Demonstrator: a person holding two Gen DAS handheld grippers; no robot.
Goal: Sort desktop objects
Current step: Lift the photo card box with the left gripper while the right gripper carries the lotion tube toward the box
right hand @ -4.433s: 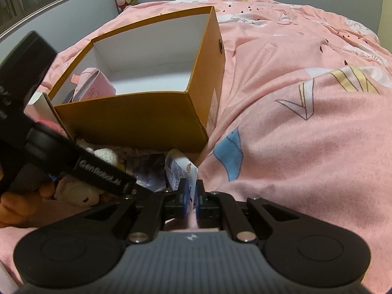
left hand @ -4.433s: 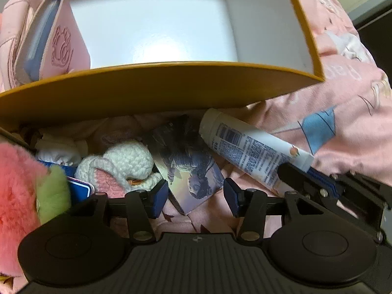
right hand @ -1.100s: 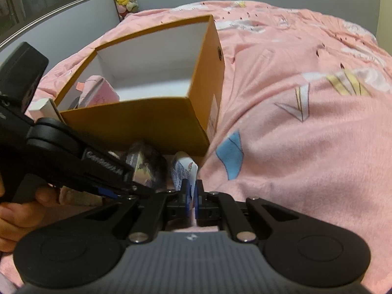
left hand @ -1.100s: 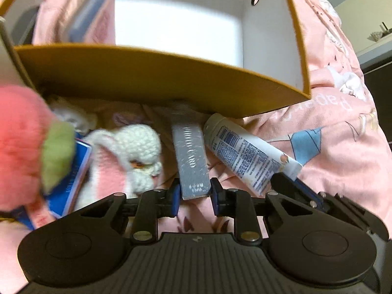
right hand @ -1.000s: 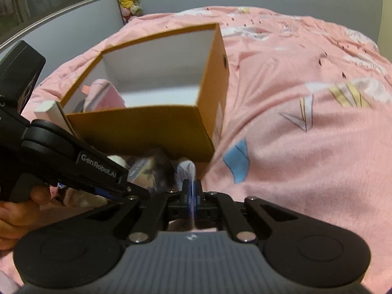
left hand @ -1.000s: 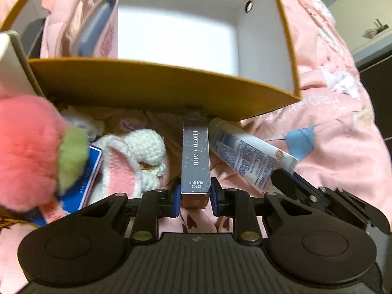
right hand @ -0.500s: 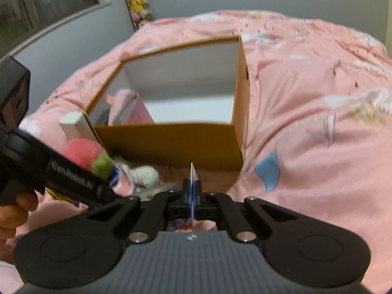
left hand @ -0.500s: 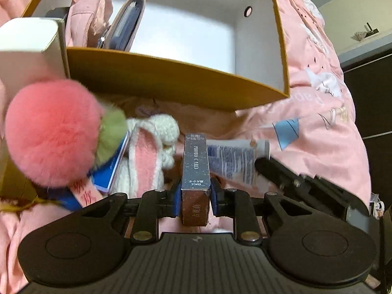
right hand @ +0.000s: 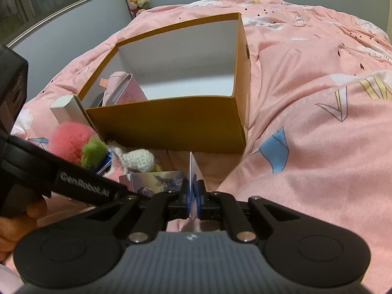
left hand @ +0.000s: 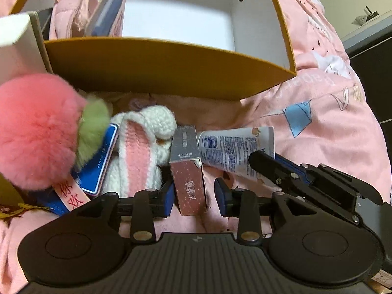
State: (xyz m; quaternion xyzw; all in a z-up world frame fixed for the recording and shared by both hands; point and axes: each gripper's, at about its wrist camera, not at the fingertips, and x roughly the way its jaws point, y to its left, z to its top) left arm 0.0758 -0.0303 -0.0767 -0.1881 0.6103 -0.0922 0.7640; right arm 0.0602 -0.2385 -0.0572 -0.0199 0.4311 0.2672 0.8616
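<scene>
A: What's new with the left hand-held gripper (left hand: 193,196)?

B: Its jaws have just been opening. The photo card box (left hand: 187,166), clamped between the pads half a second ago, now stands loose between them with a gap on each side, resting on the pink bed cover (left hand: 318,122).

A: So it was let go outside the orange box (left hand: 159,66)?

B: Yes. It sits in the pile in front of the box's near wall, with the crocheted bunny (left hand: 144,147) at its 9 o'clock and the white tube (left hand: 232,147) at its 3 o'clock. I'd read that as a re-grip or a put-down, not a finished sort.

A: And the right hand-held gripper (right hand: 193,196)?

B: Its jaws have just been easing open a little, yet the tube's flat crimped end still stands pinched upright between them. The tube itself lies on the bed at 6 o'clock from the orange box.

A: What's left?

B: Plenty: the pink pompom (left hand: 36,132), the blue card (left hand: 98,161), the bunny, the photo card box and the tube are all outside. Only a pink pouch (left hand: 98,12) leans inside the box, at 10 o'clock.
</scene>
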